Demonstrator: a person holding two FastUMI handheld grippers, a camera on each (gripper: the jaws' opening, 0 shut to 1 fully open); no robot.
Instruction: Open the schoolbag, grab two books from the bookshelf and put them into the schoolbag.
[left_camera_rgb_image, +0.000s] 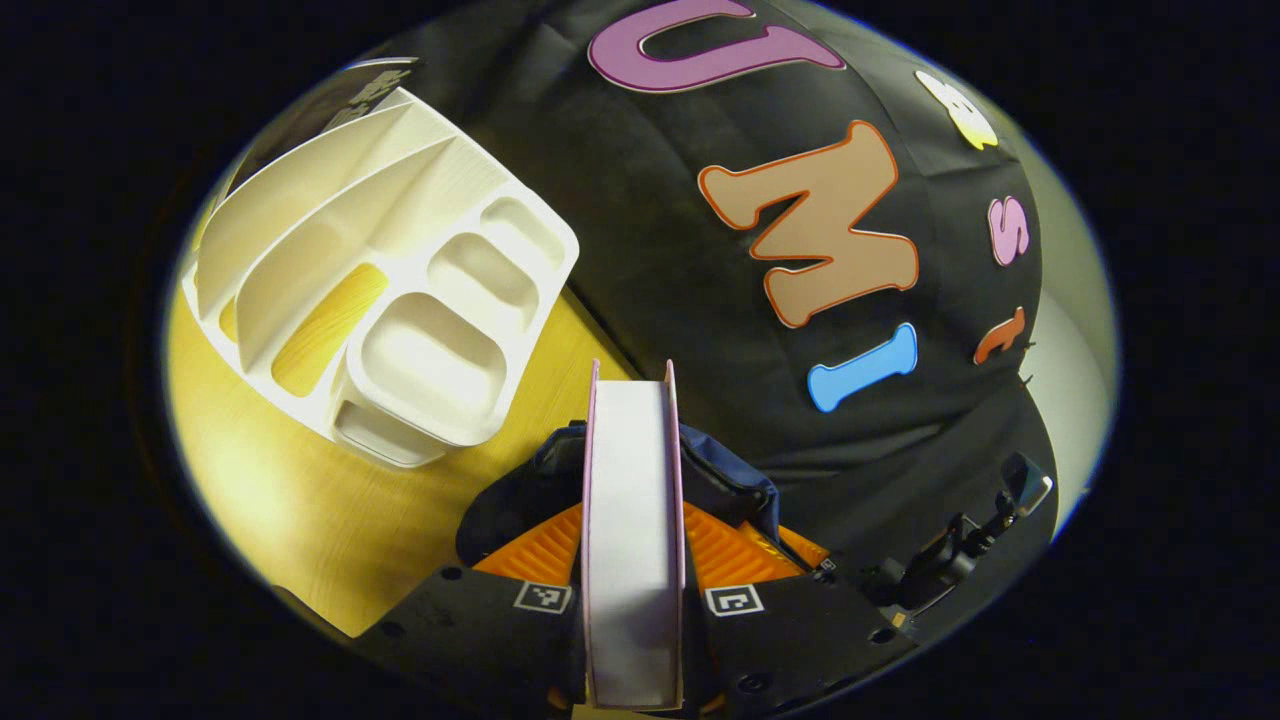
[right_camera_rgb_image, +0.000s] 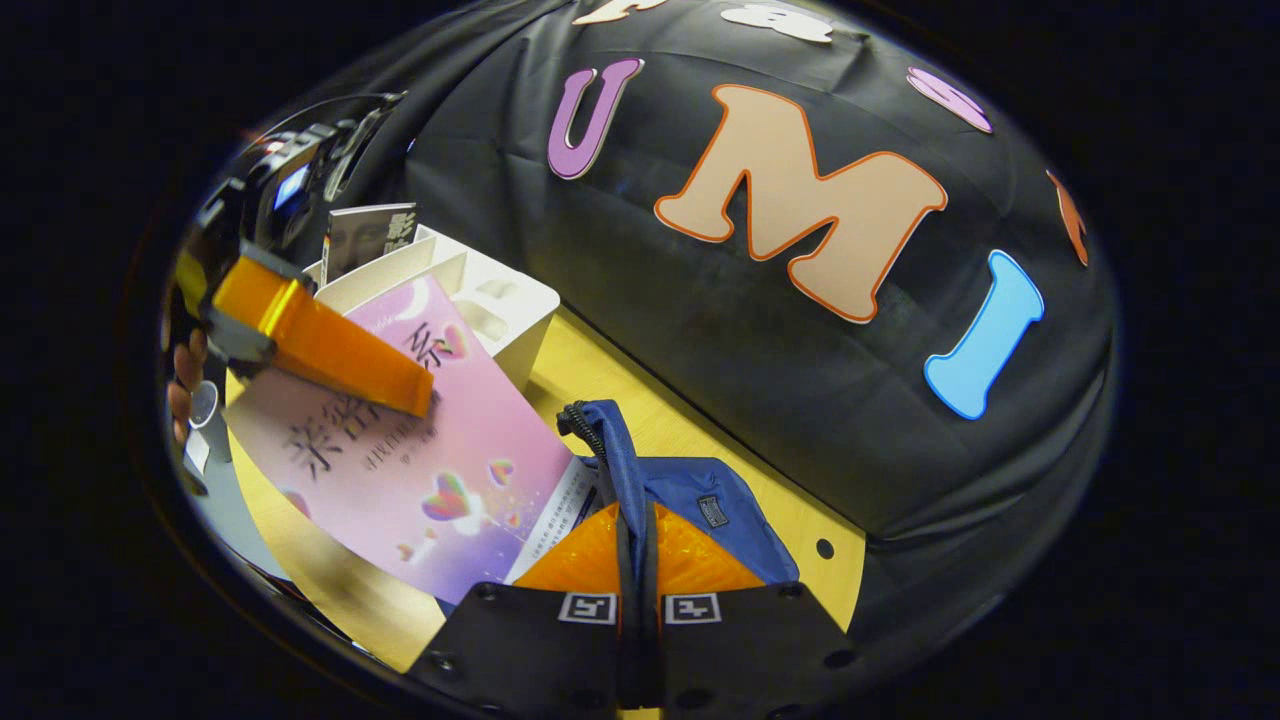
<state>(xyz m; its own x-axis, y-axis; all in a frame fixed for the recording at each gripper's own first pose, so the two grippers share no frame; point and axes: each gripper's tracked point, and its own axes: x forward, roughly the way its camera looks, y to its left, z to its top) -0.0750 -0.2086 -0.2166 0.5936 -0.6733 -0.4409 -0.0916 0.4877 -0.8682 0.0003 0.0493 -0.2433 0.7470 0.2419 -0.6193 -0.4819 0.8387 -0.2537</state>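
A pink-covered book stands on edge between the fingers of my left gripper, which is shut on it just above the blue schoolbag. In the right gripper view the same book leans with its lower corner in the schoolbag's mouth. A finger of the left gripper lies across its cover. My right gripper is shut on the bag's black-trimmed rim, holding it up. The white bookshelf is at the upper left; a dark book stands in it.
Everything rests on a wooden table that ends at the booth's black cloth wall right behind the bag. The bookshelf sits close to the bag's left side. A hand holds the left gripper at the far left.
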